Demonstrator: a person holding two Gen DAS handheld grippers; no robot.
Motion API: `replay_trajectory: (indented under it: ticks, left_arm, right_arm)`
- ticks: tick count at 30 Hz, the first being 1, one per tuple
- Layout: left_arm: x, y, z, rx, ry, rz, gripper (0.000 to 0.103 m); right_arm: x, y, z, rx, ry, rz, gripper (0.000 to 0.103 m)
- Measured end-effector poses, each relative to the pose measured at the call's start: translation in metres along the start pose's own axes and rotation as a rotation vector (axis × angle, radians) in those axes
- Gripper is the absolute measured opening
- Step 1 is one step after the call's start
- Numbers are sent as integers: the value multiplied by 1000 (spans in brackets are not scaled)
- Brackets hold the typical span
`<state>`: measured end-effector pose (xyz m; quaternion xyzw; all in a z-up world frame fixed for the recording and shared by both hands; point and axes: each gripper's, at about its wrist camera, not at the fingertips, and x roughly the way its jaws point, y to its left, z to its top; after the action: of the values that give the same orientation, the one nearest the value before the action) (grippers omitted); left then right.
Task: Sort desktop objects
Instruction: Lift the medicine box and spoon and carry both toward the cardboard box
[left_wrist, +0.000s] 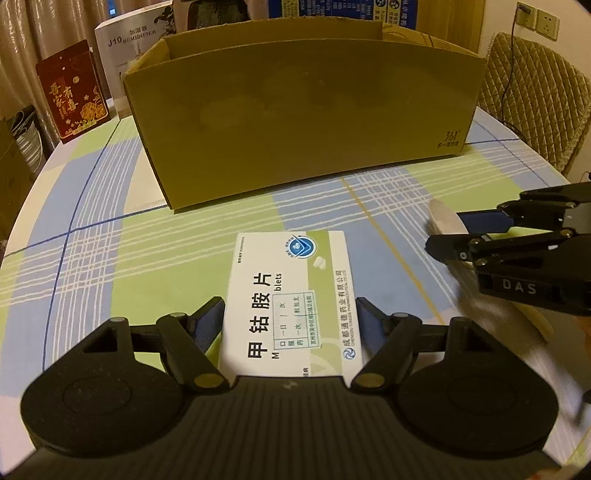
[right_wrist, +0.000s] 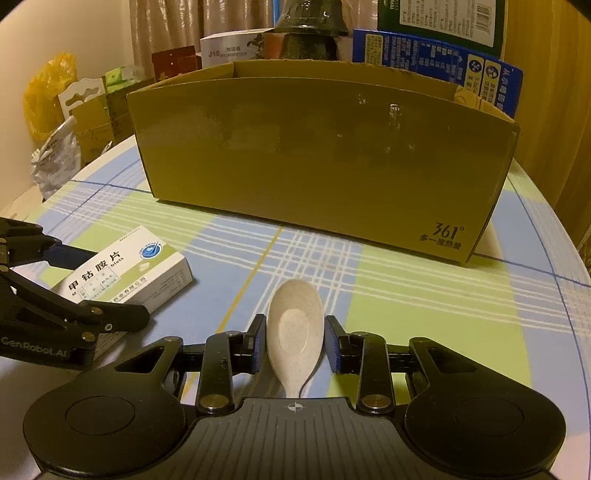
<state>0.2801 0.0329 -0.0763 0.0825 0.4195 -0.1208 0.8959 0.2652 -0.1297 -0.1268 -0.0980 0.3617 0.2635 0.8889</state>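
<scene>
Left gripper (left_wrist: 290, 314): fingers (left_wrist: 208, 314) set wide either side of the near end of a white medicine box (left_wrist: 291, 295), blue pads right at its long edges; cannot tell if they press on it. Box lies flat on the desk (left_wrist: 92, 229), lower centre of the left wrist frame, printed face up. Right gripper (right_wrist: 295, 345): fingers (right_wrist: 258, 345) narrow, pads flanking a pale speckled spoon (right_wrist: 295, 332) at its bowl, left pad touching, a slight gap on the right; spoon rests bowl-up on the checked cloth, lower centre of the right wrist frame. Medicine box sits left of the spoon, near but apart. Beyond both, mid-frame, an open cardboard box (right_wrist: 325, 158) stands on the desk, "361°" printed at its lower right corner. Behind it, upper frame: packaged cartons (right_wrist: 436, 62), a red gift bag (left_wrist: 72, 92), curtain (left_wrist: 40, 26).
</scene>
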Motion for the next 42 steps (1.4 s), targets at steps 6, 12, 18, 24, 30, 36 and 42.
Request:
replay_trajectory:
  ticks: [6, 12, 18, 24, 30, 36, 42]
  left_arm:
    - [1, 4, 1, -36, 5, -10, 68]
    - [-6, 6, 3, -61, -23, 2, 67]
    - [-12, 7, 7, -86, -34, 7, 67]
    - [-21, 4, 6, -89, -52, 0, 67]
    - [-28, -2, 6, -83, -71, -15, 67]
    - [-38, -6, 6, -78, -80, -27, 67]
    - [-58, -12, 11, -118, -99, -34, 67]
  right_arm:
    - [-2, -1, 0, 12, -2, 3, 30]
    - [-7, -1, 2, 22, -24, 2, 30]
    - [-16, -2, 5, 37, -53, 4, 30]
    - [-27, -7, 6, 73, -81, -1, 30]
    - [-44, -4, 1, 99, -94, -6, 30]
    - [-64, 0, 2, 91, -111, -17, 30]
    - [-89, 3, 7, 100, -123, -34, 30]
